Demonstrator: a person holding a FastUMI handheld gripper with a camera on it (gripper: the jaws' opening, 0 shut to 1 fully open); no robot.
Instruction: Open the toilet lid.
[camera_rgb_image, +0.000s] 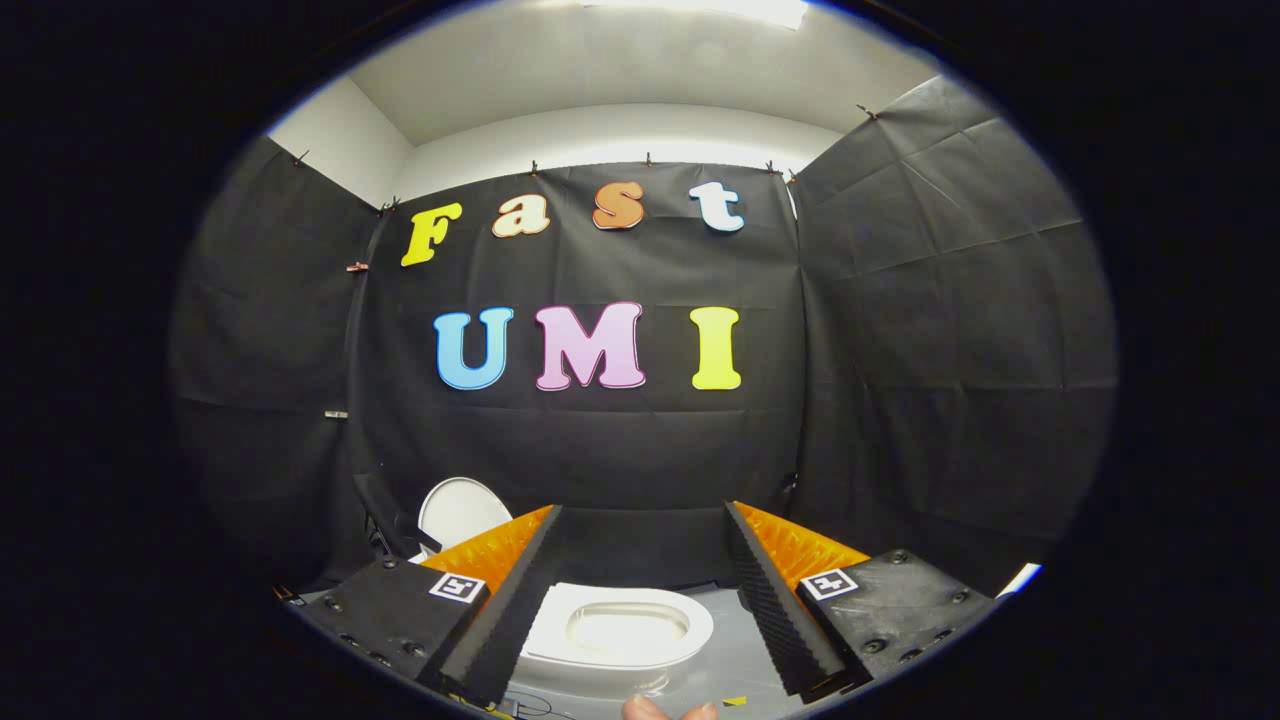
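Your hand-held gripper (640, 600) hangs spread, clamped on nothing — between its fingers the toilet seat (620, 628) lies bare, the lid (460, 512) apparently already up — little remains.

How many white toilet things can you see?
2: a white oval toilet seat on the floor between the open gripper fingers, and a white round lid standing beyond the left finger. Others may be hidden.

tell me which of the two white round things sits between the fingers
The white toilet seat ring, lying flat with the bowl opening showing, sits between the open hand-held gripper fingers. The other white oval stands upright beyond the left finger, by the black cloth wall.
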